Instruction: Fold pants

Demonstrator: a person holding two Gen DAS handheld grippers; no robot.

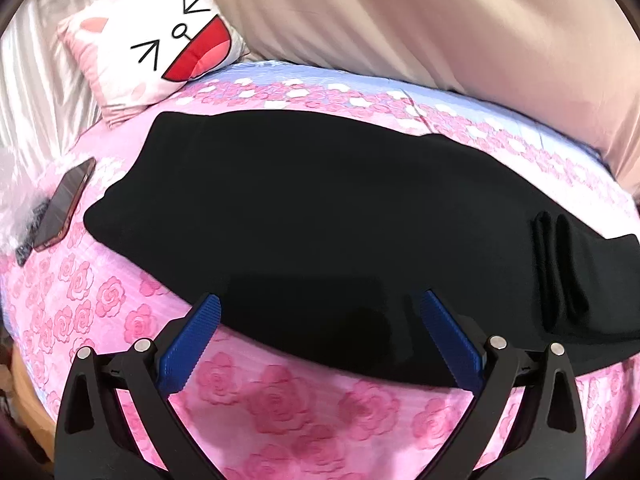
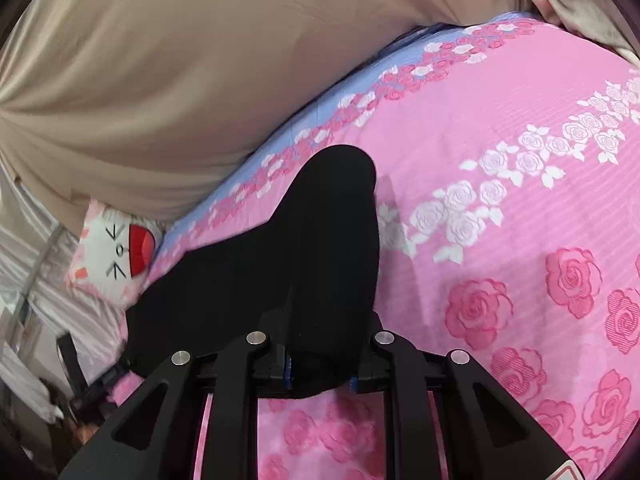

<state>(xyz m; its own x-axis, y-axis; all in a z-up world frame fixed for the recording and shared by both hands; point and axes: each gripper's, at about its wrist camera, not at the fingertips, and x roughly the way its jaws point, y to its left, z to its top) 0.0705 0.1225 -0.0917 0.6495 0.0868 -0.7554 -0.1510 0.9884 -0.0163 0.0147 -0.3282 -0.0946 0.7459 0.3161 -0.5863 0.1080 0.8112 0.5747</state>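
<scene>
Left gripper: your left gripper sits low in the bottom centre of its view, aimed up the frame over the near edge of the pants; its two blue fingers stand wide apart with nothing between them, one tip just at the cloth's edge, the other over the black cloth

Right gripper: your right gripper comes in from the bottom centre of its view, pointing up the frame; its fingers are drawn close together and clamped on a fold of the pants, the fingertips hidden in black cloth

Pants: the black pants lie flat on the bedspread, filling the middle of the left view; a stacked folded edge shows at the right side of that frame

Pants axis: in the left view your long axis runs from middle left down to lower right; in the right view the pants run from the fingers up to a rounded end near the frame's centre

Bedspread: pink with roses, a blue band along its far edge

Pillow: a white cartoon-face pillow in the upper left of the left view, apart from the pants

Phone: a phone at the left edge, beside the pants but not touching

Curtain: beige cloth fills the top of both views
</scene>
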